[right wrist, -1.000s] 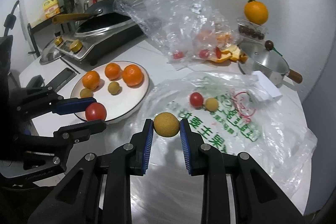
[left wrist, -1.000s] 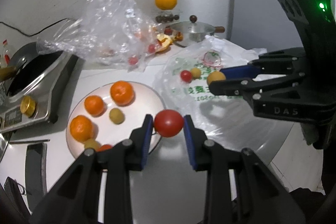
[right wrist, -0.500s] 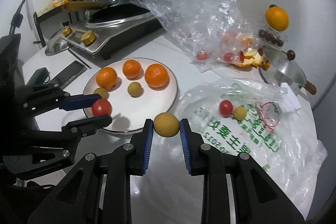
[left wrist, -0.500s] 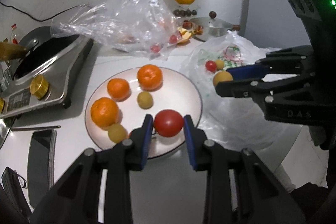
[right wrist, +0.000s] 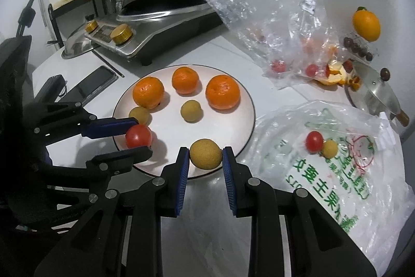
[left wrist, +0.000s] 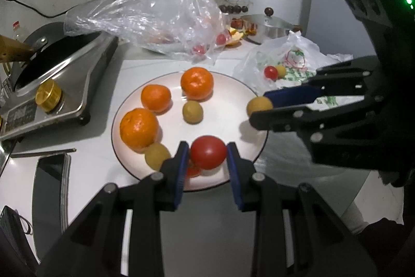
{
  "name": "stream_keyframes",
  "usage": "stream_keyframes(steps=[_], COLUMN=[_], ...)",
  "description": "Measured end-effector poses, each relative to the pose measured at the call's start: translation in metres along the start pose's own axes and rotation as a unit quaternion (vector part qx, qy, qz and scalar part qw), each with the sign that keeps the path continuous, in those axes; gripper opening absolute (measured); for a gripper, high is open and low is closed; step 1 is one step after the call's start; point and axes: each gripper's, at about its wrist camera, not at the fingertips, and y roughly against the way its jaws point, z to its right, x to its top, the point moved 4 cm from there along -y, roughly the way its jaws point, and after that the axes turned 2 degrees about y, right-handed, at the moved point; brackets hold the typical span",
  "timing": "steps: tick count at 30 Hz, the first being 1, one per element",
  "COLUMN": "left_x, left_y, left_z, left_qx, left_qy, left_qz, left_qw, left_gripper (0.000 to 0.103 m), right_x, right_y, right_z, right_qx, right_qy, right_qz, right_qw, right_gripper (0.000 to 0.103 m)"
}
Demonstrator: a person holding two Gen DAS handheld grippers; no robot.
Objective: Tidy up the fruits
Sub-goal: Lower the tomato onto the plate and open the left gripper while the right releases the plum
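A white plate [left wrist: 225,121] [right wrist: 233,126] holds three oranges [right wrist: 223,92], two small yellow-brown fruits [right wrist: 191,110] and a small red fruit half hidden behind my left fingers. My left gripper [left wrist: 208,156] [right wrist: 138,135] is shut on a red tomato [left wrist: 208,152] [right wrist: 138,136] just above the plate's near rim. My right gripper [right wrist: 205,153] [left wrist: 259,108] is shut on a yellow-brown round fruit [right wrist: 205,153] [left wrist: 258,107] over the plate's right edge. One more tomato [right wrist: 314,141] and a yellow fruit [right wrist: 329,148] lie on the printed white bag [right wrist: 337,173].
An induction cooker with a black pan [right wrist: 160,17] stands left of the plate. A phone [right wrist: 96,82] lies near it. A crumpled clear bag [right wrist: 280,17] with small tomatoes and orange peel sits behind. A steel lidded pot [right wrist: 376,92] and an orange on a stand [right wrist: 366,23] are far right.
Both grippers have carried their fruits leftward and down, from over the printed bag side to over the plate. The tomato now hangs above the plate's near rim, the yellow fruit at its right edge.
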Motion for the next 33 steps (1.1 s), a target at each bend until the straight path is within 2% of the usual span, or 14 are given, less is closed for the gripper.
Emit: stream_keyframes(steps=[24,28,33], left_x=[0.002,0.001,0.000], left_y=[0.005,0.009,0.018], left_z=[-0.009,-0.011,-0.017], left_qx=[0.005,0.008,0.019], left_qy=[0.007,0.011,0.017], left_qz=[0.006,0.010,0.016], left_qw=[0.9999,0.9999,0.9995], left_gripper=[0.036,0.043,0.043], right_x=[-0.002,-0.002,-0.002], right_y=[-0.026,-0.027,-0.026], right_z=[-0.011,-0.011,-0.011], right_qx=[0.030,0.033,0.034], right_qy=[-0.004,-0.007,-0.009], right_qz=[-0.022,-0.021,-0.020], right_qw=[0.999,0.999,0.999], right_gripper=[0.028,0.028,0.028])
